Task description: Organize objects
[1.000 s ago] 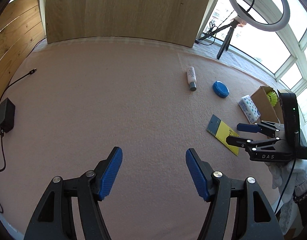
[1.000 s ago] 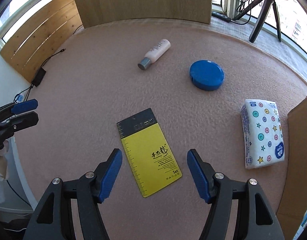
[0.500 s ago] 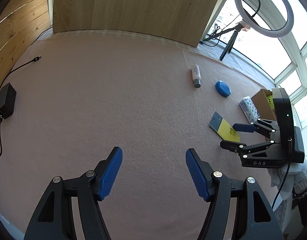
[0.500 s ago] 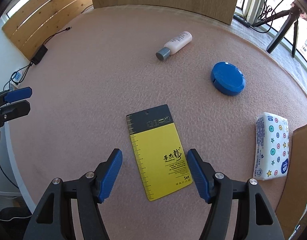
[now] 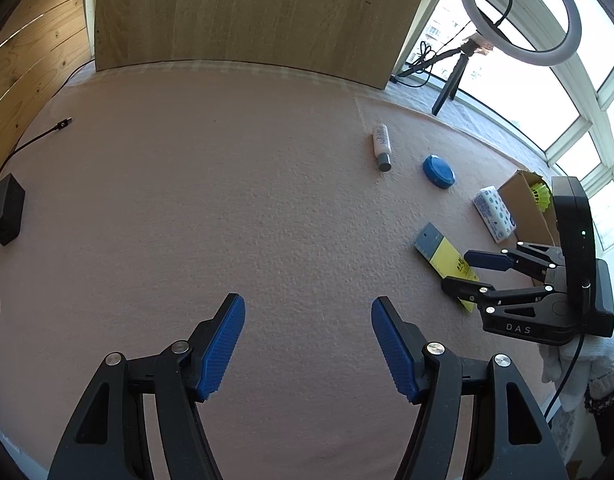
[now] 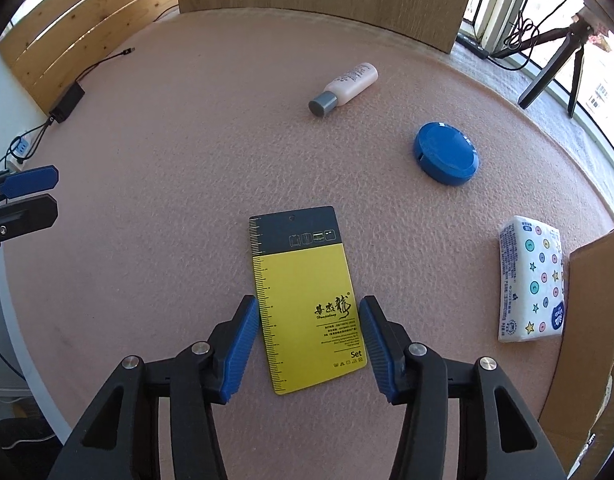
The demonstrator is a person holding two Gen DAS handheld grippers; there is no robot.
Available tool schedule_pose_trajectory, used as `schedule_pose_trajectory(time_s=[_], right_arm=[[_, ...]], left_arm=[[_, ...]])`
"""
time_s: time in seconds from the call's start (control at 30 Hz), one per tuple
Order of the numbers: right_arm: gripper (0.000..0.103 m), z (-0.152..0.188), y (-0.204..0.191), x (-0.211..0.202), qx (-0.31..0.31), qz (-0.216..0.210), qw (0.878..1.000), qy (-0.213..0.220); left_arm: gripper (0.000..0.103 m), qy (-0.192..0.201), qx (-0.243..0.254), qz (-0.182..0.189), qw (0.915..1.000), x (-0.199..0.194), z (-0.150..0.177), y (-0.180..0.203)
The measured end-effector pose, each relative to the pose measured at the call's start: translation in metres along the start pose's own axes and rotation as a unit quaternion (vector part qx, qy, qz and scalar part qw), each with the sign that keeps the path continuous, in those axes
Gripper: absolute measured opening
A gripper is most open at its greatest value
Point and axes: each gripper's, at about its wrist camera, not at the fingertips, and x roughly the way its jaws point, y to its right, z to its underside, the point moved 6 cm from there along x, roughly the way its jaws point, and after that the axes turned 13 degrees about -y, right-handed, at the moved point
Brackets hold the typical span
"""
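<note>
A yellow and black card (image 6: 303, 292) lies flat on the pink mat. My right gripper (image 6: 309, 312) stands over its lower half with a blue pad on each long edge. Its jaws are closing, and the pads sit at the card's edges without clearly pressing. From the left wrist view the right gripper (image 5: 457, 270) points down at the card (image 5: 443, 256). My left gripper (image 5: 307, 312) is open over bare mat, holding nothing. A lotion bottle (image 6: 347, 84), a blue round case (image 6: 447, 154) and a tissue pack (image 6: 531, 280) lie beyond.
An open cardboard box (image 5: 523, 192) at the right edge holds a yellow shuttlecock (image 5: 541, 196). A black adapter (image 5: 5, 210) with cables lies far left. A ring light (image 5: 519, 12) on a tripod stands by the window. A wooden panel (image 5: 243, 12) closes the back.
The right gripper's jaws have narrowed from wide apart to flanking the card, and the card now sits straight between them. The left gripper has kept its opening and place.
</note>
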Motion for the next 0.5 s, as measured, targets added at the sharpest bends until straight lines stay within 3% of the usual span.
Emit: schedule_pose_trajectory(time_s=[0.17, 0.5], right_arm=[[0.048, 0.016, 0.014, -0.018, 0.041, -0.017, 0.999, 0.028], [0.048, 0.064, 0.053, -0.072, 0.12, -0.011, 0.988, 0.1]], left_arm=[[0.069, -0.003, 0.012, 0.002, 0.9999, 0.005, -0.003, 0.011], [0.069, -0.013, 0.053, 0.012, 0.9984, 0.018, -0.012, 0.051]])
